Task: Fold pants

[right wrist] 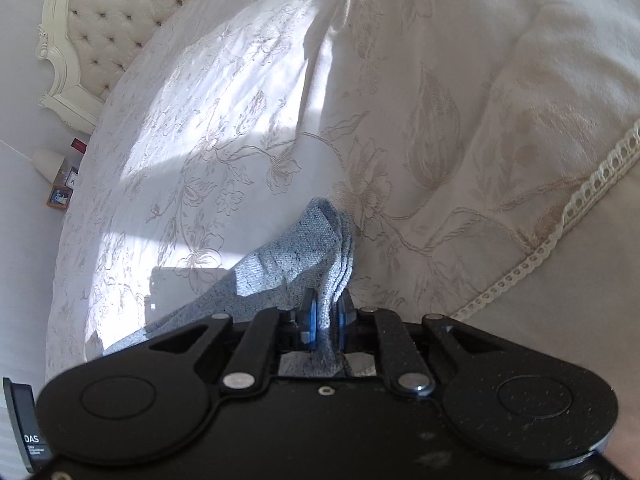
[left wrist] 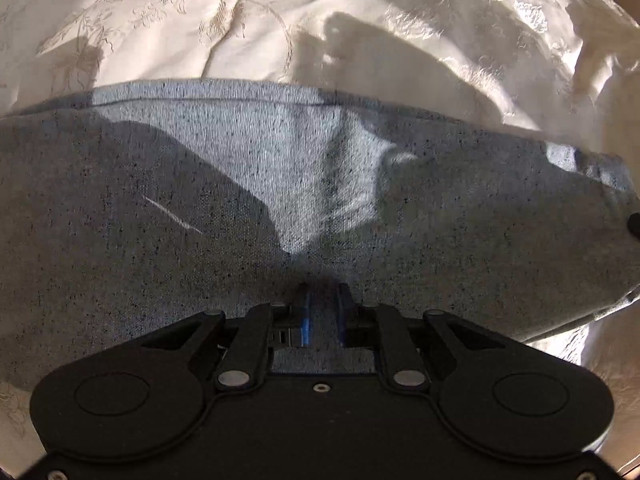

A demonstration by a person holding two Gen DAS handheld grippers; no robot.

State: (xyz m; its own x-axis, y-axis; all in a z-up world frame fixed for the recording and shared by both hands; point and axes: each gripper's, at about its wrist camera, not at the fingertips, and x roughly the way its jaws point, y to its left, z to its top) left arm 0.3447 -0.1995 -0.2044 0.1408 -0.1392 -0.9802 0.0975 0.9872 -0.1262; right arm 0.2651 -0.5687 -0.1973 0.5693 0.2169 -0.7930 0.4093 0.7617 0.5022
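The pants (left wrist: 200, 200) are speckled blue-grey fabric, spread wide across the left wrist view over the white bedspread (left wrist: 180, 20). My left gripper (left wrist: 323, 300) is shut on a pinch of the pants, with cloth between its blue pads. In the right wrist view, my right gripper (right wrist: 327, 306) is shut on a bunched, layered edge of the pants (right wrist: 296, 248), which rises in a peak above the fingers and trails down to the left.
A white embroidered bedspread (right wrist: 240, 140) covers the bed. A pillow with lace trim (right wrist: 560, 220) lies at the right. A tufted cream headboard (right wrist: 104, 28) and a nightstand with a small lamp (right wrist: 48, 162) stand at the far left.
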